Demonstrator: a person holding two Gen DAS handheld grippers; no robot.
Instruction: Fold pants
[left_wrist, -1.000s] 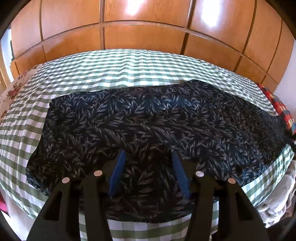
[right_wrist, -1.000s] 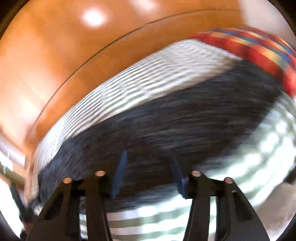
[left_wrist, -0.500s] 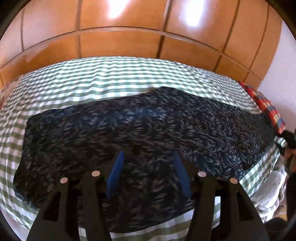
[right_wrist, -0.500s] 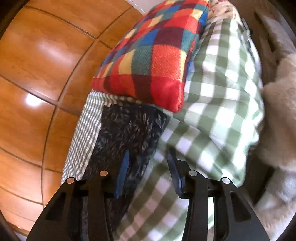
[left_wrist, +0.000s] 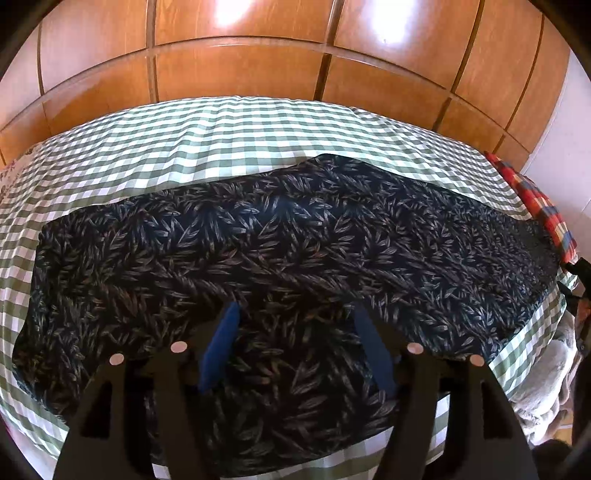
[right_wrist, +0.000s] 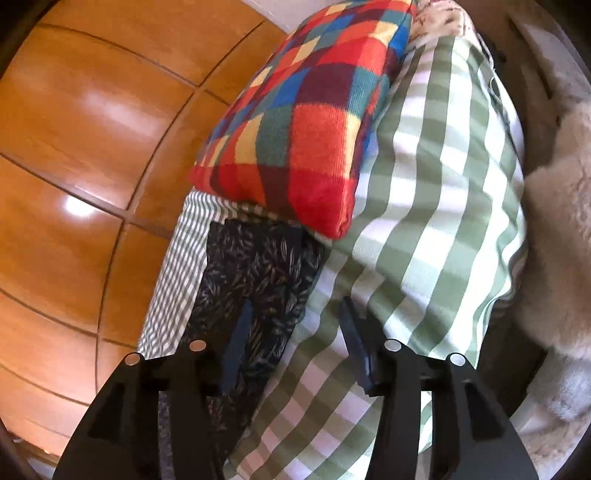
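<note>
Dark navy pants (left_wrist: 280, 258) with a pale leaf print lie spread flat across a bed with a green-and-white checked sheet (left_wrist: 221, 136). My left gripper (left_wrist: 295, 317) hovers over the near middle of the pants, its jaws opening, with no cloth pinched between the blue pads (left_wrist: 221, 343). In the right wrist view one end of the pants (right_wrist: 258, 280) lies just below a multicoloured checked pillow. My right gripper (right_wrist: 295, 314) straddles the edge of that end, jaws opening, pressing on nothing.
The red, blue and yellow checked pillow (right_wrist: 310, 122) lies on the bed at the pants' right end. Glossy wooden wardrobe panels (left_wrist: 240, 66) stand behind the bed. A pale fluffy blanket (right_wrist: 561, 192) hangs beside the near right corner.
The right gripper swung from over the pants' middle to their end by the pillow and rolled. The left gripper shifted sideways a little and its jaws stand wider.
</note>
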